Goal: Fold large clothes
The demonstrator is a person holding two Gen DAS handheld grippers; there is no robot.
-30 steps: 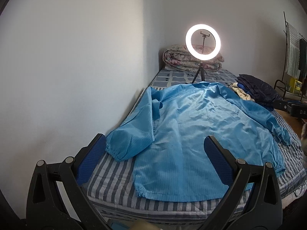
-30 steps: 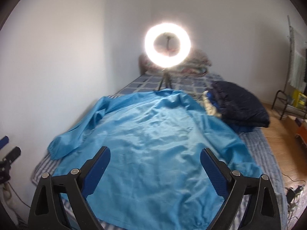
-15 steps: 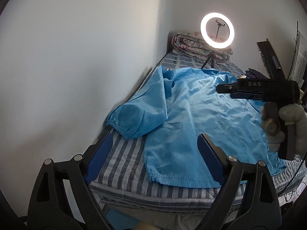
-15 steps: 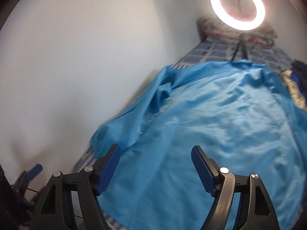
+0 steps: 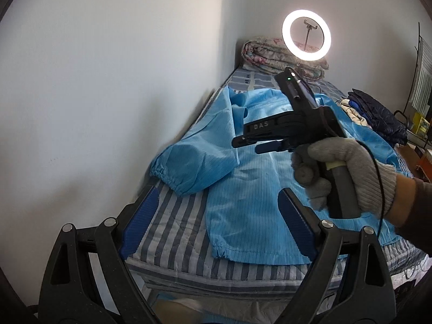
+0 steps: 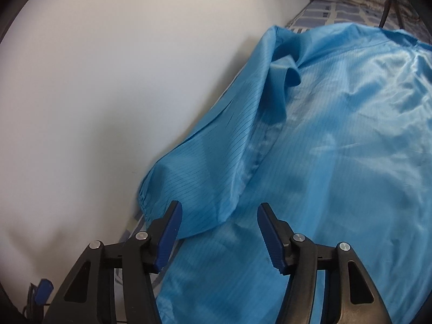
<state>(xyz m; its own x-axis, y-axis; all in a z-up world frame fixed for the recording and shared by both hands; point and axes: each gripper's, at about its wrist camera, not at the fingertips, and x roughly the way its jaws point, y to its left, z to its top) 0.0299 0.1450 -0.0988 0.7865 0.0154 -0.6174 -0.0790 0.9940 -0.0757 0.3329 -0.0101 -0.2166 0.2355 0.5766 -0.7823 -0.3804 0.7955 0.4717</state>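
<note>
Striped bed [image 5: 172, 232] | blue coat [image 5: 259, 189] lengthwise, collar toward ring light [image 5: 306, 37]

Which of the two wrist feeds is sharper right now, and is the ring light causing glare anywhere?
Left wrist view: sharp, and the ring light is a clean lit circle without flare; fisheye bends the wall and bed edge. Right wrist view: softer, the blue garment smeared toward the lower right, shiny highlights on its upper right folds; the light itself is out of frame.
</note>
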